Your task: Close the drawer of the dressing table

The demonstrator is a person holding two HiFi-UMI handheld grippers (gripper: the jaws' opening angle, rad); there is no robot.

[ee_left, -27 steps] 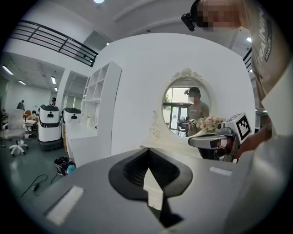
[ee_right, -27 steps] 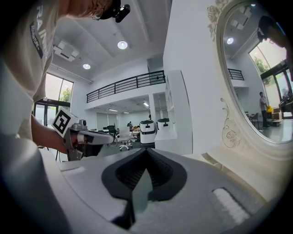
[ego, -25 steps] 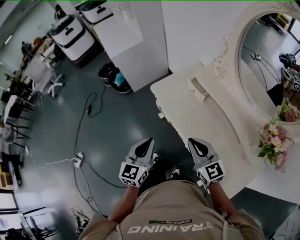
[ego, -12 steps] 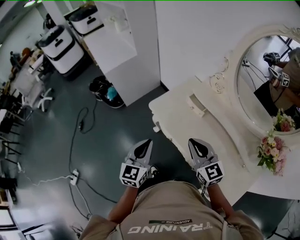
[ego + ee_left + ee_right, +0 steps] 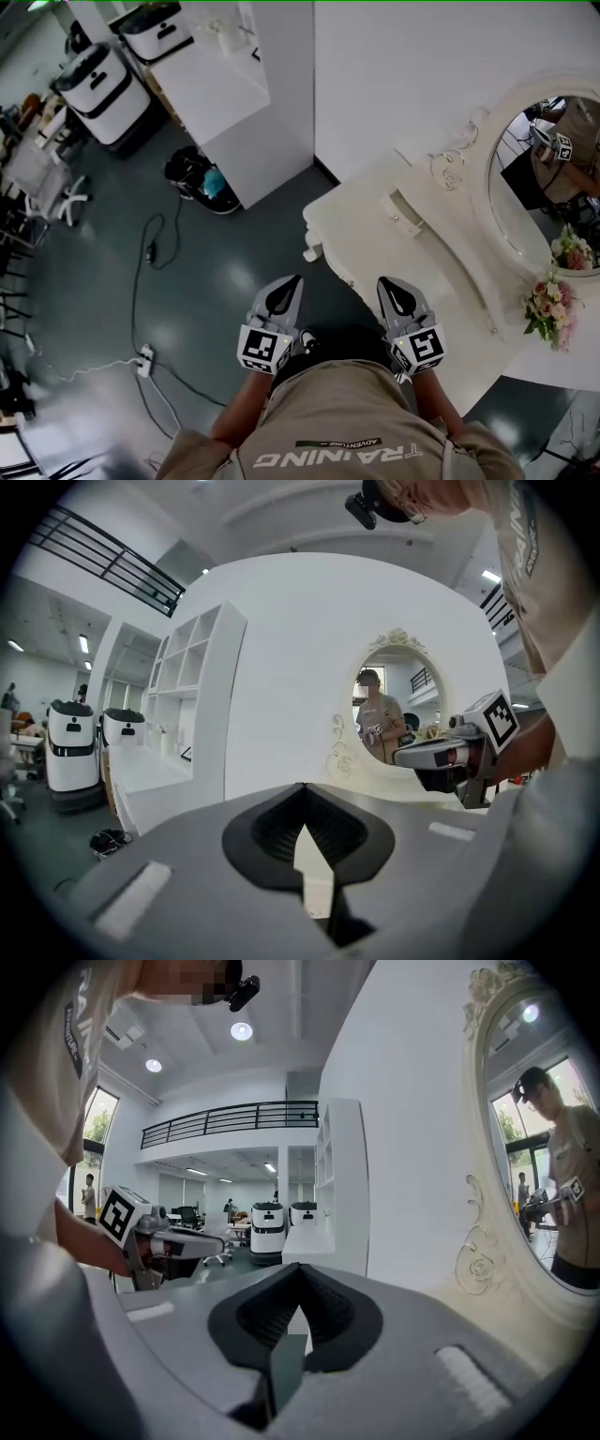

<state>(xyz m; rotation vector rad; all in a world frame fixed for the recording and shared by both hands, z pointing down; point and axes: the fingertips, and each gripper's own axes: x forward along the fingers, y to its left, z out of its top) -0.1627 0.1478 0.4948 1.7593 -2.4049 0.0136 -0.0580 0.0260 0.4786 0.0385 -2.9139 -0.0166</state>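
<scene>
Grey floor [image 5: 216,272] spreads out to the left of the dressing table [image 5: 394,262], with a loose cable [image 5: 139,272] and a power strip [image 5: 143,359] lying on it, well apart from the table's front. Just off that front, the left gripper [image 5: 292,286] is held close to the person's body, its jaws together with nothing between them. The right gripper [image 5: 384,284] hangs over the table's front edge, jaws likewise together and empty. The drawer itself sits under the overhang of the top and can't be made out from above. Only a small knob [image 5: 310,254] shows, below the table's near left corner. Neither gripper touches the table. The main risk is probably a push landing on that rounded knob or off to one side. Narrow closed tips could slip off it, or the drawer could skew and jam. A hard shove might also rock the table, and the flowers [image 5: 547,314] at its far right end, below the mirror [image 5: 534,187], could tip.
</scene>
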